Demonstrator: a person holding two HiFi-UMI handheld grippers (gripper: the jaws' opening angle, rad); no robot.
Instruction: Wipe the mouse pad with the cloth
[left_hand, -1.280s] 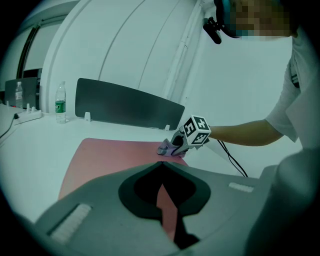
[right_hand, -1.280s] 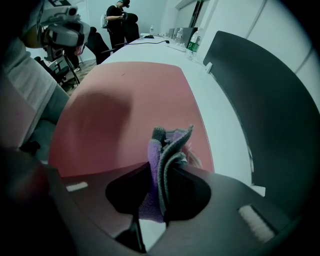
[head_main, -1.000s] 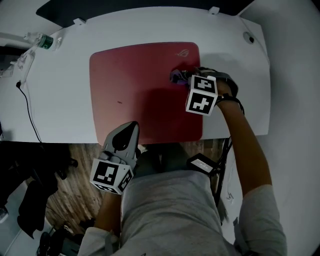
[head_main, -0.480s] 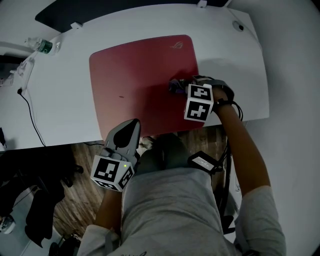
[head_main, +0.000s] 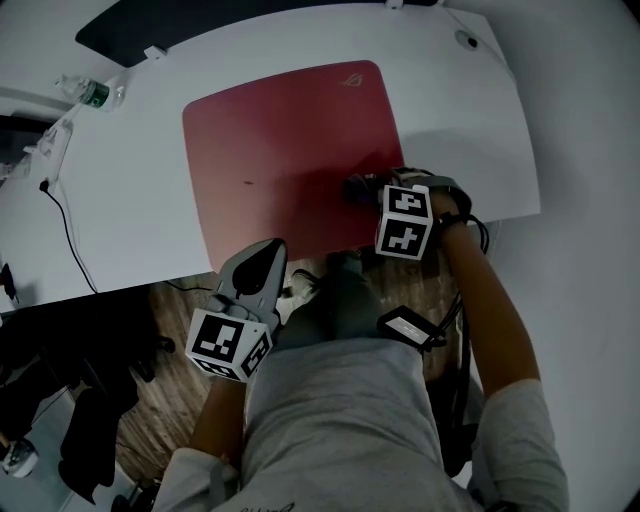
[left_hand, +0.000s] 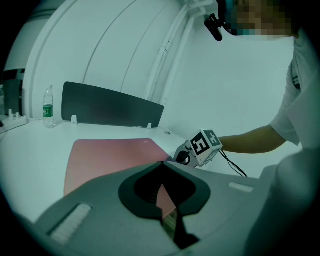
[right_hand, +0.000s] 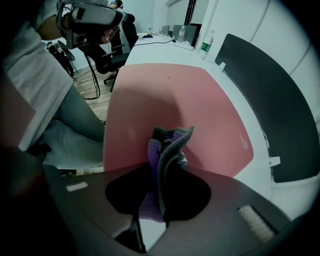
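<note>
A red mouse pad (head_main: 280, 150) lies on the white desk (head_main: 470, 120). My right gripper (head_main: 368, 190) is shut on a bunched purple and grey cloth (head_main: 356, 186), which rests on the pad near its front right corner. In the right gripper view the cloth (right_hand: 167, 150) stands up between the jaws of the right gripper (right_hand: 161, 172), with the pad (right_hand: 165, 95) beyond. My left gripper (head_main: 264, 252) hangs shut and holds nothing, at the desk's front edge just off the pad. In the left gripper view the left gripper (left_hand: 161, 165) points across the pad (left_hand: 110, 155) toward the right gripper (left_hand: 186, 156).
A water bottle (head_main: 90, 92) and a power strip (head_main: 45, 140) with a black cable (head_main: 60, 215) sit at the desk's left end. A dark panel (head_main: 150, 25) stands along the back edge. Below the front edge are the person's legs and wooden floor.
My right gripper has drawn the cloth over the pad from its far right part toward the front right corner. The left gripper has stayed at the front edge.
</note>
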